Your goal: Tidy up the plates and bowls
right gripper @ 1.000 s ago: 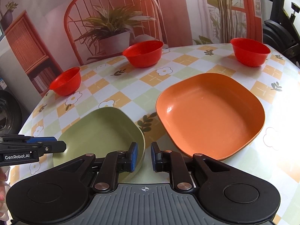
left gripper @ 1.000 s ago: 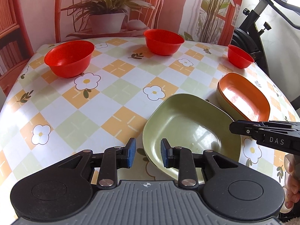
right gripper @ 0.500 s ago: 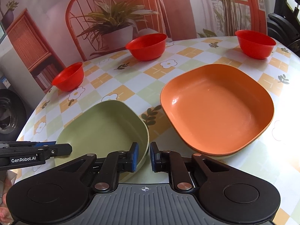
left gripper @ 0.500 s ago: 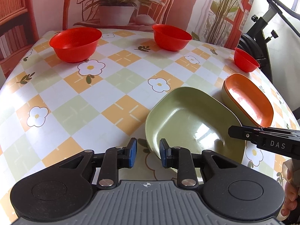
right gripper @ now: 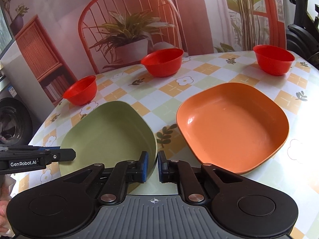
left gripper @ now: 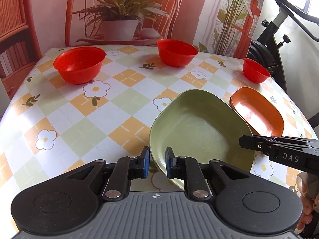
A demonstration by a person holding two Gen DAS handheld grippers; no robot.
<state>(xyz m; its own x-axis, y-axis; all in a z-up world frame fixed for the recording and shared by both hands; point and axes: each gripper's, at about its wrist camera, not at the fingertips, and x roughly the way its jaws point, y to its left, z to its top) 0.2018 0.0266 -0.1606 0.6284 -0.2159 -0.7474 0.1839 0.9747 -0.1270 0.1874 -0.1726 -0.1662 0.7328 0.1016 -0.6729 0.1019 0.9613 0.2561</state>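
Observation:
A green plate (left gripper: pixel 199 131) lies near the front of the flowered table (left gripper: pixel 69 119). My left gripper (left gripper: pixel 157 164) is shut on its near left rim, one finger inside the plate and one outside. My right gripper (right gripper: pixel 153 164) is shut on the opposite rim of the same green plate (right gripper: pixel 107 135), which looks tipped up at its far side. Right of it sits an orange plate (right gripper: pixel 233 123) stacked on a pale plate whose rim shows below. Three red bowls (left gripper: pixel 79 65) (left gripper: pixel 176 55) (left gripper: pixel 256 70) stand along the back.
An exercise bike (left gripper: pixel 265 45) stands past the table's right far corner. A printed backdrop with a chair and a potted plant (right gripper: pixel 127 45) closes the back. A person's hand (left gripper: pixel 307 199) shows at the lower right. The tabletop left of the green plate is bare cloth.
The left gripper's fingers have narrowed onto the green plate's rim. The right fingers closed slightly. The plate's far edge now reaches higher in both views.

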